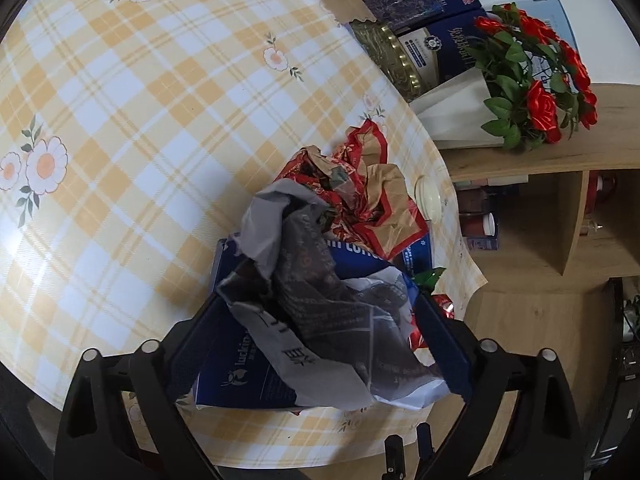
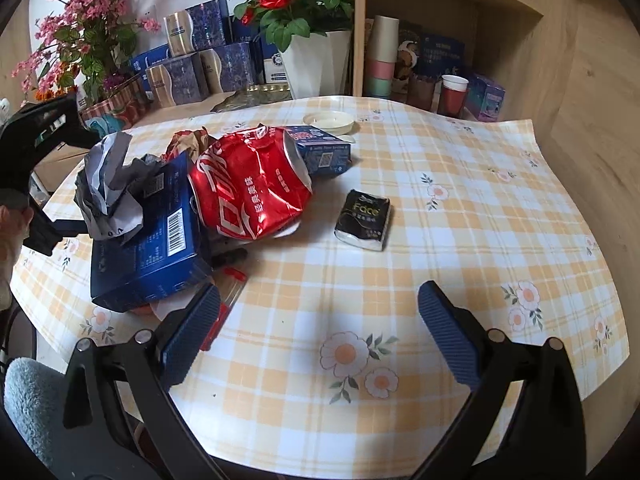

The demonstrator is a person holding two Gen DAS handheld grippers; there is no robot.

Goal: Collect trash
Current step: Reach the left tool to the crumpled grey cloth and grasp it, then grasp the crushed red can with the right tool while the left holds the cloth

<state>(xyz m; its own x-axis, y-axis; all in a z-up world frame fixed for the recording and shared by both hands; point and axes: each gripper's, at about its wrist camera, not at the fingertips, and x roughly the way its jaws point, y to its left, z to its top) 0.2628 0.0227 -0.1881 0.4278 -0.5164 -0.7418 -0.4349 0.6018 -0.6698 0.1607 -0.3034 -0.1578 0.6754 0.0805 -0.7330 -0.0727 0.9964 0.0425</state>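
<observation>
A heap of trash sits on the checked tablecloth (image 2: 400,280). The left gripper (image 1: 320,328) hangs over it with its jaws wide apart, straddling a crumpled grey plastic bag (image 1: 320,312) and the dark blue box (image 1: 240,380) underneath; the pads do not seem to press on either, so it grips nothing. Beyond the bag, toward one o'clock, lies a scrunched red and brown wrapper (image 1: 368,188), and past that a cream lid (image 1: 428,196).

Seen from the right side, the right gripper (image 2: 318,328) is spread open over bare cloth, holding nothing. At its eleven o'clock the blue box (image 2: 156,248) carries the grey bag (image 2: 108,192), with a crushed red can (image 2: 248,188) leaning against it. A small black tissue pack (image 2: 362,220) lies alone at twelve o'clock, well apart from the fingers. A pot of red roses (image 2: 304,20) stands behind the table.
</observation>
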